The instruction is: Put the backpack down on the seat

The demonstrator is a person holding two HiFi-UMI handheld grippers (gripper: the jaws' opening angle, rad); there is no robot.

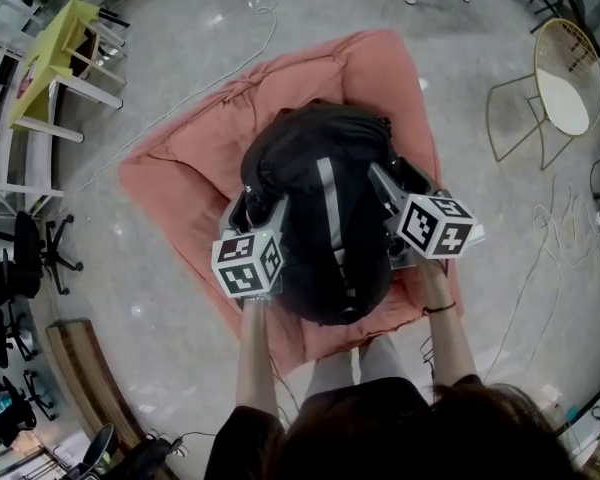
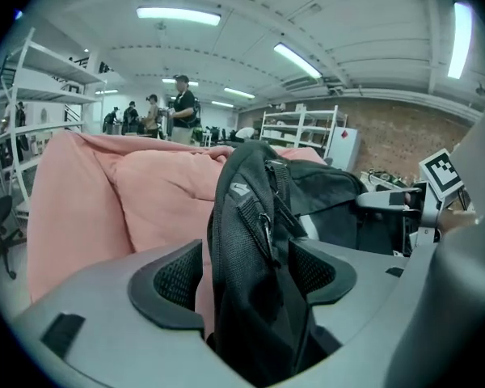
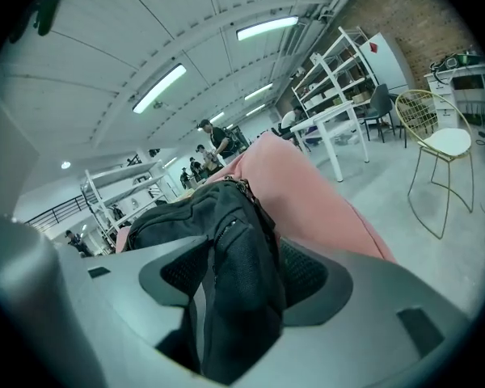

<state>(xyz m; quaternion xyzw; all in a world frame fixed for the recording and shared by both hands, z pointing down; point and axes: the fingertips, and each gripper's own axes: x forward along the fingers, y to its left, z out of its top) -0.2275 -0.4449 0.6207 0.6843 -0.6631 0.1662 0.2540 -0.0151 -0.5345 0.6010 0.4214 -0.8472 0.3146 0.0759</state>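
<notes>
A black backpack (image 1: 320,208) lies on the pink beanbag seat (image 1: 180,168), its grey stripe facing up. My left gripper (image 1: 252,206) sits at the pack's left side and my right gripper (image 1: 392,180) at its right side. In the left gripper view a black mesh shoulder strap (image 2: 250,241) stands between the wide-spread jaws of the left gripper (image 2: 246,275), with pink cushion (image 2: 89,208) showing beside one pad. In the right gripper view another black strap (image 3: 238,257) passes between the right gripper (image 3: 242,280), whose pads stand apart from it on one side. Both grippers are open.
Around the seat are a yellow table (image 1: 55,58) at upper left, a gold wire chair (image 1: 560,78) at upper right, a black office chair (image 1: 30,258) at left, floor cables (image 1: 570,258) and a wooden bench (image 1: 80,378). Several people (image 2: 182,107) stand far off by shelves.
</notes>
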